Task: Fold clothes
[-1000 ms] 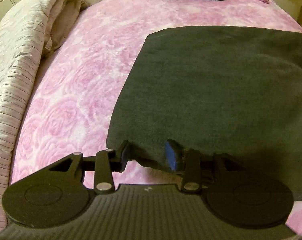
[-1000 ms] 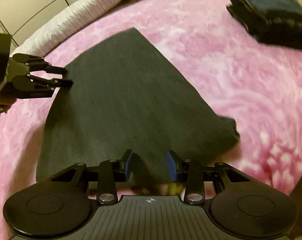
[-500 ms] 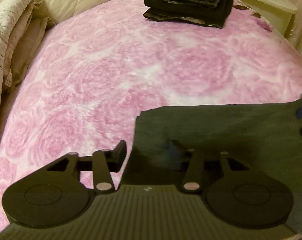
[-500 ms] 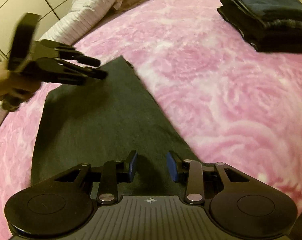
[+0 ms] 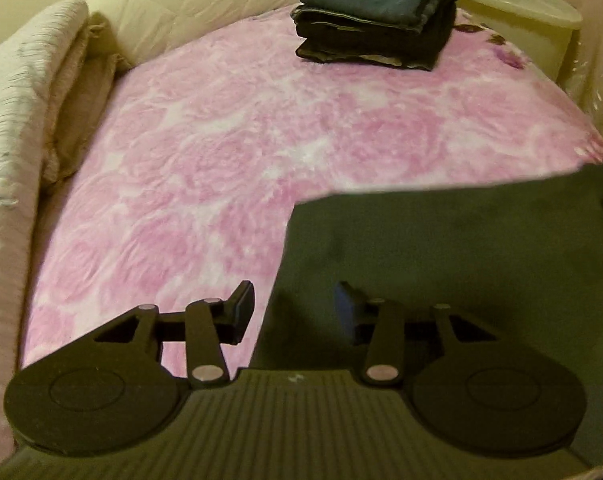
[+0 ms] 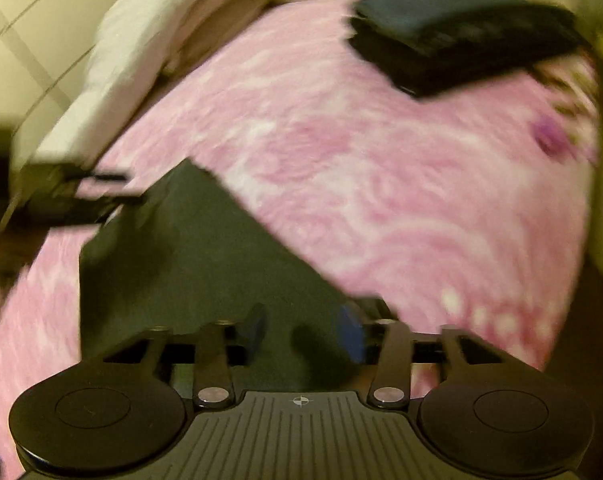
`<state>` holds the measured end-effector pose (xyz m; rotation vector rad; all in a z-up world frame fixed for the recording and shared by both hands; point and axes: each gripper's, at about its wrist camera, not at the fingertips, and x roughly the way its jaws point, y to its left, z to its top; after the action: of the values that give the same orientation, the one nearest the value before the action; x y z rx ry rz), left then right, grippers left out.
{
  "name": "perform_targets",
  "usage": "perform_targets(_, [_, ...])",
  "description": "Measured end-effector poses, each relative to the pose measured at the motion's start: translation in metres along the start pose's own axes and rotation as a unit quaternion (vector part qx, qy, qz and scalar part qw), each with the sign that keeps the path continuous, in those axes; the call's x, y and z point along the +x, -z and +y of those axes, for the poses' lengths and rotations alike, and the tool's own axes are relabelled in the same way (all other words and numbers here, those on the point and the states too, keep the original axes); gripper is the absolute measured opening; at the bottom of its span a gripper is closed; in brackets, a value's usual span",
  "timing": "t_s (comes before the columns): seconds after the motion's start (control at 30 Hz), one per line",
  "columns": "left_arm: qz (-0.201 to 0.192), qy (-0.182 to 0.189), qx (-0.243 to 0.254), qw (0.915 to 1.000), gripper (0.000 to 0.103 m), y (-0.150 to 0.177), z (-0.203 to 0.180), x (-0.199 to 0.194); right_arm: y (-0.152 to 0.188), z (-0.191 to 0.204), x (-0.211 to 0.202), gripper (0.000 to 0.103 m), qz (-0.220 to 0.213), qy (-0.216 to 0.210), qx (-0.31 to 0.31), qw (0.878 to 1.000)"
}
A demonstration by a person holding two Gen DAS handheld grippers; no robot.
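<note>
Comparing with a second ago, I see the dark cloth (image 5: 441,264) covering much less of the pink blanket (image 5: 221,168): then it spread far up the bed, now it lies as a shorter, folded shape at the near right in my left view, its far edge straight and well short of the stack (image 5: 375,20) of folded clothes at the far end. My left gripper (image 5: 295,308) has its jaws spread, with nothing between them; the left finger sits over bare blanket and the right one over the cloth's near left edge. A second ago that same edge bunched between those fingers. My right gripper (image 6: 301,330) also stands spread, over the cloth's near part, gripping nothing that I can see, though the right view is badly blurred. In that view the cloth (image 6: 189,264) narrows toward a far corner, and the left gripper (image 6: 81,196) hovers at the left by that corner, higher and farther up the cloth than half a second ago. Striped bedding (image 5: 17,128) lines the left side, a cream quilt (image 5: 189,4) sits beyond it.
</note>
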<state>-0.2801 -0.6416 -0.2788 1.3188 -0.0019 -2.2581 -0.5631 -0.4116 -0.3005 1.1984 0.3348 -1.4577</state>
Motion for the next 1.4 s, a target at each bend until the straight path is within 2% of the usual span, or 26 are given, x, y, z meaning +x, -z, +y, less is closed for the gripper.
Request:
perform_targets(0.1, [0.032,-0.010,0.002,0.9995,0.043,0.025,0.001,-0.006,0.019,-0.022,0.004,0.067,0.013,-0.012,0.091,0.996])
perform_targets(0.23, [0.050,-0.016,-0.003,0.9986,0.043,0.047,0.000,0.000,0.032,-0.041,0.032,0.066,0.001,-0.051,0.177,0.983])
perform_targets(0.27, [0.047,-0.017,-0.006,0.9987,0.043,0.049,-0.001,0.000,0.027,-0.044,0.033,0.050,0.002,-0.055,0.190,0.980])
perform_targets(0.3, [0.047,-0.017,-0.008,0.9987,0.043,0.049,-0.002,0.000,0.021,-0.046,0.034,0.030,0.006,-0.059,0.201,0.978])
perform_targets(0.37, [0.049,-0.013,-0.010,0.9987,0.043,0.047,-0.004,0.000,0.006,-0.048,0.035,0.019,0.012,-0.065,0.204,0.977])
perform_targets(0.43, [0.049,-0.002,-0.007,0.9987,0.042,0.043,-0.008,0.000,-0.014,-0.049,0.032,0.017,0.018,-0.069,0.179,0.981])
perform_targets(0.5, [0.047,0.007,-0.003,0.9988,0.044,0.038,-0.013,0.000,-0.036,-0.053,0.032,0.016,0.005,-0.066,0.150,0.986])
perform_targets(0.67, [0.034,0.023,-0.005,0.9992,0.043,0.027,-0.031,0.005,-0.104,-0.060,0.047,0.016,-0.024,-0.040,0.069,0.997])
perform_targets(0.73, [0.034,0.018,-0.009,0.9992,0.043,0.027,-0.035,0.006,-0.112,-0.065,0.065,0.018,0.001,-0.028,0.055,0.998])
perform_targets(0.77, [0.034,0.014,-0.012,0.9993,0.043,0.027,-0.035,0.005,-0.111,-0.066,0.066,0.023,0.004,-0.024,0.059,0.998])
perform_targets(0.87, [0.039,-0.001,-0.014,0.9991,0.043,0.027,-0.035,-0.003,-0.098,-0.059,0.050,0.041,-0.013,0.009,0.060,0.998])
perform_targets(0.93, [0.044,-0.006,-0.013,0.9989,0.043,0.028,-0.039,-0.015,-0.085,-0.047,0.031,0.045,-0.026,0.031,0.046,0.998])
perform_targets(1.0, [0.049,-0.011,-0.012,0.9987,0.043,0.029,-0.044,-0.027,-0.066,-0.027,0.015,0.052,-0.016,0.045,0.005,0.999])
perform_targets(1.07, [0.054,-0.017,-0.011,0.9983,0.045,0.029,-0.048,-0.039,-0.046,-0.005,0.006,0.059,0.011,0.065,-0.045,0.997])
perform_targets(1.17, [0.061,-0.024,-0.010,0.9978,0.049,0.030,-0.054,-0.058,-0.016,0.028,0.000,0.063,0.048,0.095,-0.118,0.987])
perform_targets(1.27, [0.068,-0.032,-0.009,0.9971,0.051,0.031,-0.060,-0.076,0.005,0.053,-0.006,0.064,0.074,0.106,-0.161,0.978])
perform_targets(1.4, [0.070,-0.034,-0.008,0.9969,0.052,0.036,-0.074,-0.103,0.023,0.070,-0.021,0.064,0.084,0.096,-0.166,0.978])
